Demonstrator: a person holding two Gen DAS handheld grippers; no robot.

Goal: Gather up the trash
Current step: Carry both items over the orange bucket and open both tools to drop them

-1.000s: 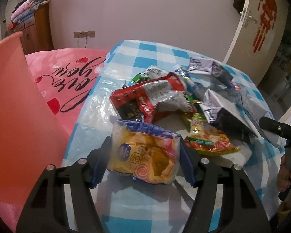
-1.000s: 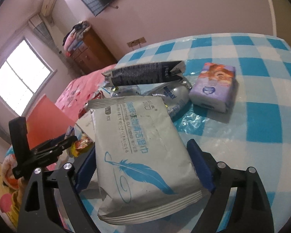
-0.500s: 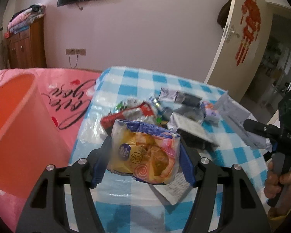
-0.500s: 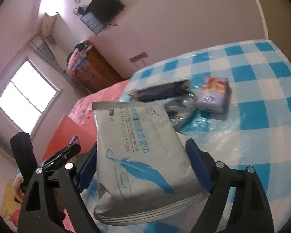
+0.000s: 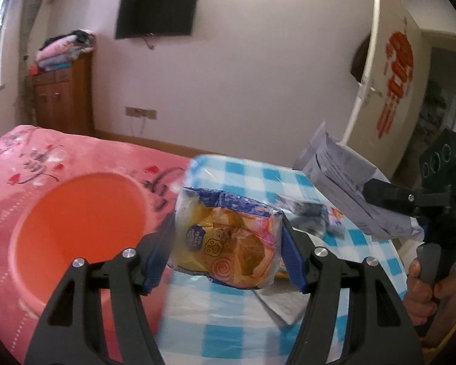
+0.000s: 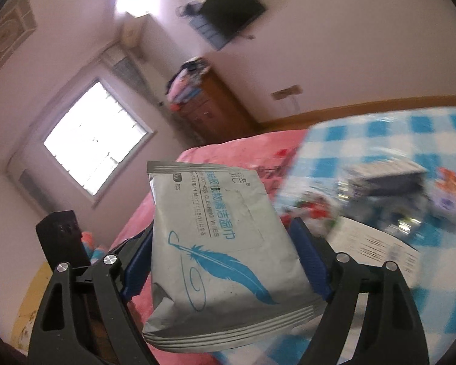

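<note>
Snack bag (image 5: pixel 228 237) sits clamped in left tool (image 5: pixel 228 243) beside bucket (image 5: pixel 85 222); right tool (image 6: pixel 225 261) grips wipes pack (image 6: pixel 222 243).

glossy plastic snack bag (image 5: pixel 228 237) — matt wipes pack (image 6: pixel 225 243)

Yellow snack bag (image 5: pixel 228 243), grey wipes pack (image 6: pixel 225 243) (blue feather), orange bin (image 5: pixel 76 228), blue-checked tablecloth (image 5: pixel 228 328).
</note>
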